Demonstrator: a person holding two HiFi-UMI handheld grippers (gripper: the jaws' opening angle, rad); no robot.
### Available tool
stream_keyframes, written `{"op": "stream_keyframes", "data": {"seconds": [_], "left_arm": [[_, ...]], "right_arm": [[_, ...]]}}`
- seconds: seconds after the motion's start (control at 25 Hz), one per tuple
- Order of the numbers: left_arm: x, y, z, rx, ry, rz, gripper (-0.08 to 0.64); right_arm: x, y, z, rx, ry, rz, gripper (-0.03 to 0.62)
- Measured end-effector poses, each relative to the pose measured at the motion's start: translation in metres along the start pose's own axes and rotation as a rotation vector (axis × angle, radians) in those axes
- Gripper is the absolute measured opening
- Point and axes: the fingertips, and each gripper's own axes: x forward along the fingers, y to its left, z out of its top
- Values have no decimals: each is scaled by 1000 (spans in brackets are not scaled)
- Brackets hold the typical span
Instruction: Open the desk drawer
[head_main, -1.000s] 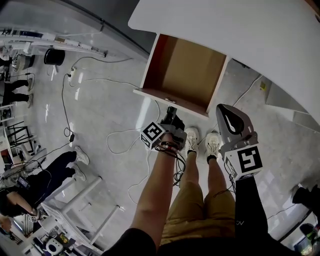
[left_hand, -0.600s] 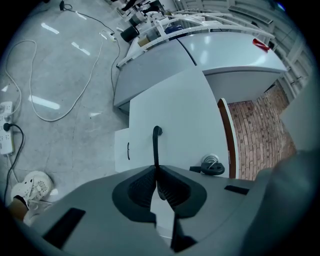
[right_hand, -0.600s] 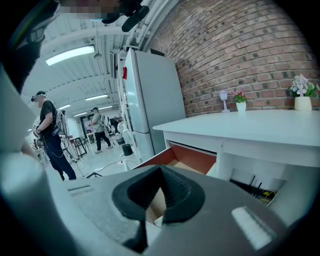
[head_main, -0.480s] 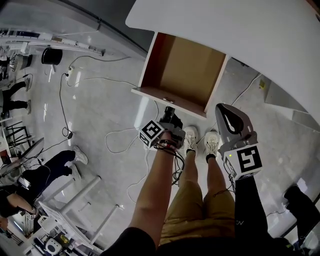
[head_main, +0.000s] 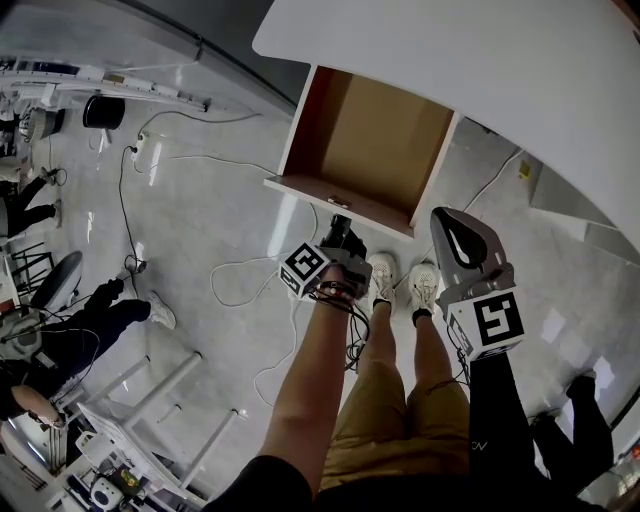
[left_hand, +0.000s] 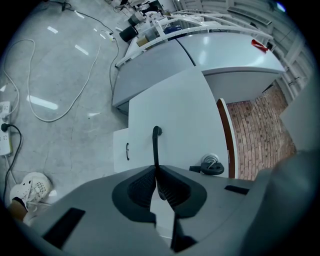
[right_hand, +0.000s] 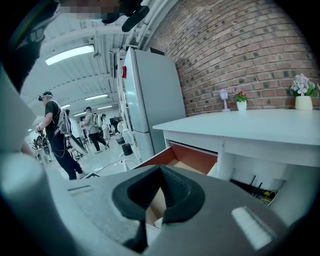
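Bystander (head_main: 100, 318) shifted, left gripper (left_hand: 156, 167) clamping drawer handle (left_hand: 155, 145), right gripper (right_hand: 161, 168) closed, cables (head_main: 122, 200) across floor

Handle (left_hand: 156, 145): lower end hidden between pads of left tongs (left_hand: 156, 170). Drawer (head_main: 370, 150): rear hidden under bench (head_main: 480, 60) top. Bench cut off by top and right edges. Right gripper view: drawer's near part masked by right tongs (right_hand: 160, 169) body. Person (head_main: 100, 325) cut off at left edge. Red object (left_hand: 260, 45) too small to identify.
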Motion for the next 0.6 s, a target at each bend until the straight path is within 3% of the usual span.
{"op": "stream_keyframes", "data": {"seconds": [0.36, 0.6], "left_arm": [[-2, -2, 1, -8, -9, -14, 28], [-2, -3, 1, -67, -37, -69, 28]], "right_arm": [[-1, 1, 0, 3, 1, -5, 0], [-2, -1, -2, 5, 3, -8, 0]]}}
